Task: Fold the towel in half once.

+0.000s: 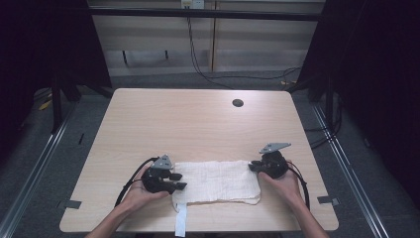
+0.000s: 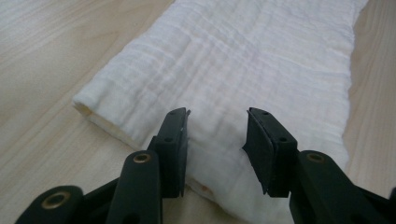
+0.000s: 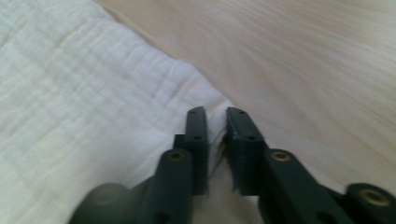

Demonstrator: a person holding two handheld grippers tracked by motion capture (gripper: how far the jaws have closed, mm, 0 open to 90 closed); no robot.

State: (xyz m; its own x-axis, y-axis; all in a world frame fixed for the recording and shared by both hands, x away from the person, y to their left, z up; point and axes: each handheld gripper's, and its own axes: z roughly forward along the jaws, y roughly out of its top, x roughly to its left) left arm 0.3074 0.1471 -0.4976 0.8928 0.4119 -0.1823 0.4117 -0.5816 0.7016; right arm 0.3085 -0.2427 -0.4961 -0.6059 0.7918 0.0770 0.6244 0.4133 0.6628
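Observation:
A white crinkled cloth (image 1: 218, 181), folded into a long band, lies flat near the table's front edge. In the high view my left gripper (image 1: 178, 181) rests at its left end. The left gripper view shows the left gripper (image 2: 217, 126) open, its jaws spread just above the cloth (image 2: 243, 60) near a folded edge. My right gripper (image 1: 253, 166) sits at the cloth's far right corner. In the right gripper view the right gripper (image 3: 216, 121) has its jaws nearly together, with a raised pinch of the cloth (image 3: 84, 102) between them.
The light wooden table (image 1: 198, 124) has a dark round hole (image 1: 237, 103) at the back. A white strip (image 1: 181, 225) hangs from the cloth over the front edge. Grey tape pieces (image 1: 73, 204) mark the front corners. Cables run across the floor beyond.

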